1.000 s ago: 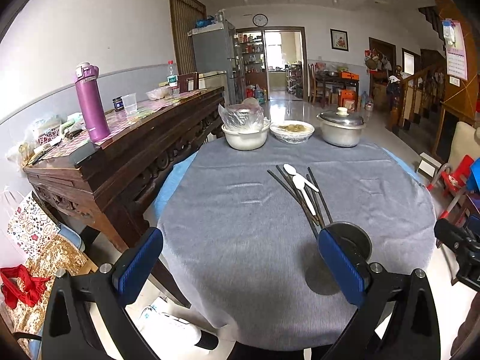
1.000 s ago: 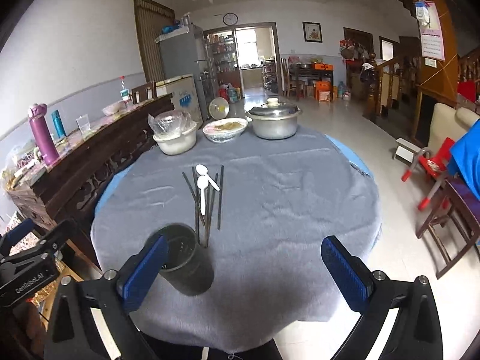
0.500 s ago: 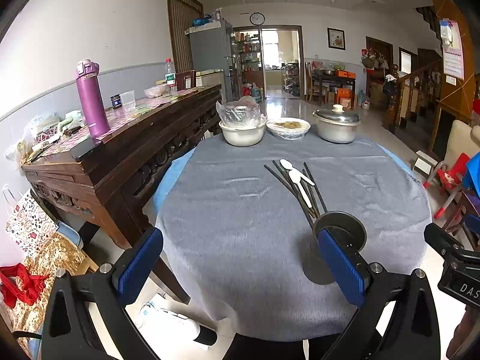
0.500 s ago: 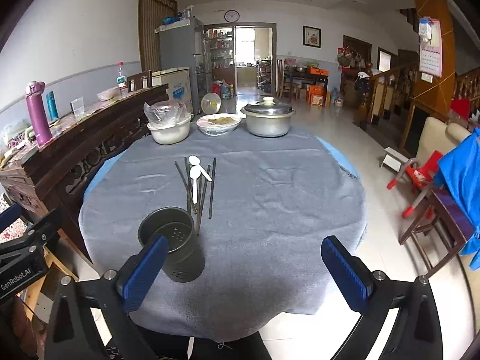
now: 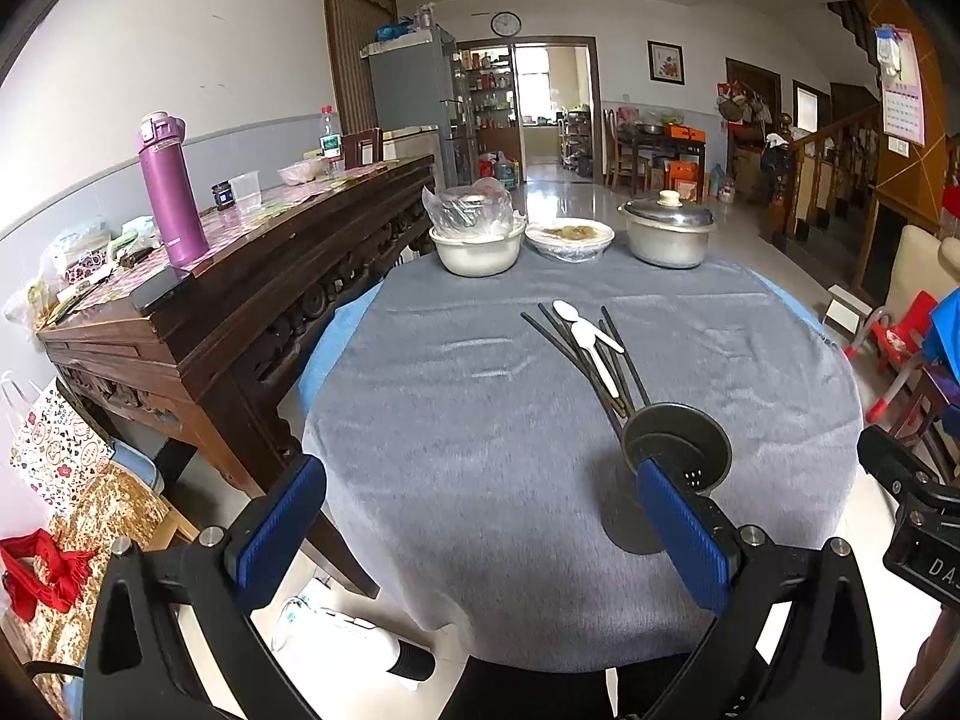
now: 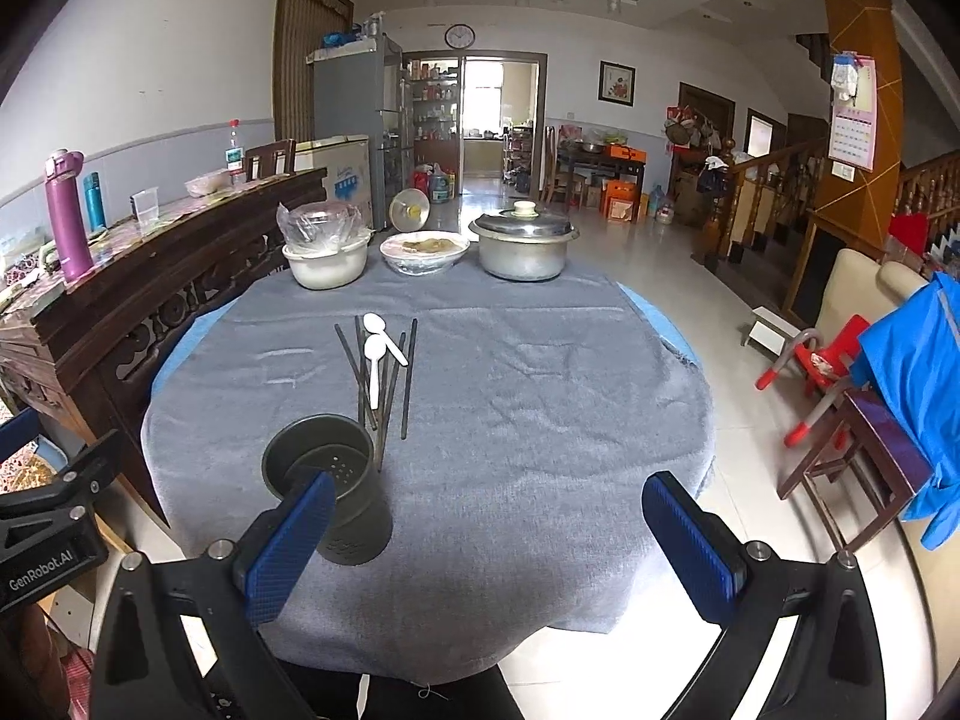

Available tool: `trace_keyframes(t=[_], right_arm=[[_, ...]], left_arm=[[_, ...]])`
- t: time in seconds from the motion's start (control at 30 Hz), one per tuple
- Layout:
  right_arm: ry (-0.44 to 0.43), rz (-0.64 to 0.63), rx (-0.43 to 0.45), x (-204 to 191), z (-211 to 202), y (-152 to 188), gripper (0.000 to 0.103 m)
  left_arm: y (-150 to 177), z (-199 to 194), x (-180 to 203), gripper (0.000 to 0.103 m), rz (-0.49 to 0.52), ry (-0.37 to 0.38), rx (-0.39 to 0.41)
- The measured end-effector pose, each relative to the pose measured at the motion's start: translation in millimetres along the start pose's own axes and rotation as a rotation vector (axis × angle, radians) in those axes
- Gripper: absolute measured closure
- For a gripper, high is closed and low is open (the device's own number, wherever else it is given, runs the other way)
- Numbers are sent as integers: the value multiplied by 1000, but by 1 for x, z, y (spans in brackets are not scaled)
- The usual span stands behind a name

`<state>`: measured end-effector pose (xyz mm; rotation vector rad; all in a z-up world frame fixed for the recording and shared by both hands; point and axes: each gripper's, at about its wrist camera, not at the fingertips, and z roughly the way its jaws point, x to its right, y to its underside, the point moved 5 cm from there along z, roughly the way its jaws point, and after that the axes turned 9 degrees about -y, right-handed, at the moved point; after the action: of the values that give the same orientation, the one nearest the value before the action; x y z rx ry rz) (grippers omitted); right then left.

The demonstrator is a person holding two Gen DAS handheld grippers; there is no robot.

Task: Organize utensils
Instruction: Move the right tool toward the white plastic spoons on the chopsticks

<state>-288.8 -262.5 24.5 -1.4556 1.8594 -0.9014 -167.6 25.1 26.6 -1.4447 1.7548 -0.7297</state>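
A dark perforated utensil holder (image 5: pixel 677 450) (image 6: pixel 327 489) stands upright and empty near the front of the grey-clothed round table (image 5: pixel 480 450) (image 6: pixel 540 420). Just beyond it lie several dark chopsticks (image 5: pixel 576 354) (image 6: pixel 390 384) with two white plastic spoons (image 5: pixel 591 342) (image 6: pixel 375 354) on top. My left gripper (image 5: pixel 480 534) is open and empty, held back at the table's near edge, left of the holder. My right gripper (image 6: pixel 489 546) is open and empty, at the near edge, right of the holder.
A white bowl with a plastic bag (image 5: pixel 477 243), a shallow dish of food (image 5: pixel 570 237) and a lidded metal pot (image 5: pixel 669 234) stand at the table's far edge. A dark wooden sideboard (image 5: pixel 240 276) with a purple flask (image 5: pixel 171 198) stands left. A chair (image 6: pixel 852 450) stands right.
Both grippers have drawn back and risen a little, so the table looks farther and lower. The holder and utensils have not moved.
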Motion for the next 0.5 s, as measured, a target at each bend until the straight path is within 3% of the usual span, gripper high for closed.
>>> trace_keyframes(t=[0.5], right_arm=[[9,5,-15,5,7,2,0]], left_arm=[[2,9,7,0,18,15,-27]])
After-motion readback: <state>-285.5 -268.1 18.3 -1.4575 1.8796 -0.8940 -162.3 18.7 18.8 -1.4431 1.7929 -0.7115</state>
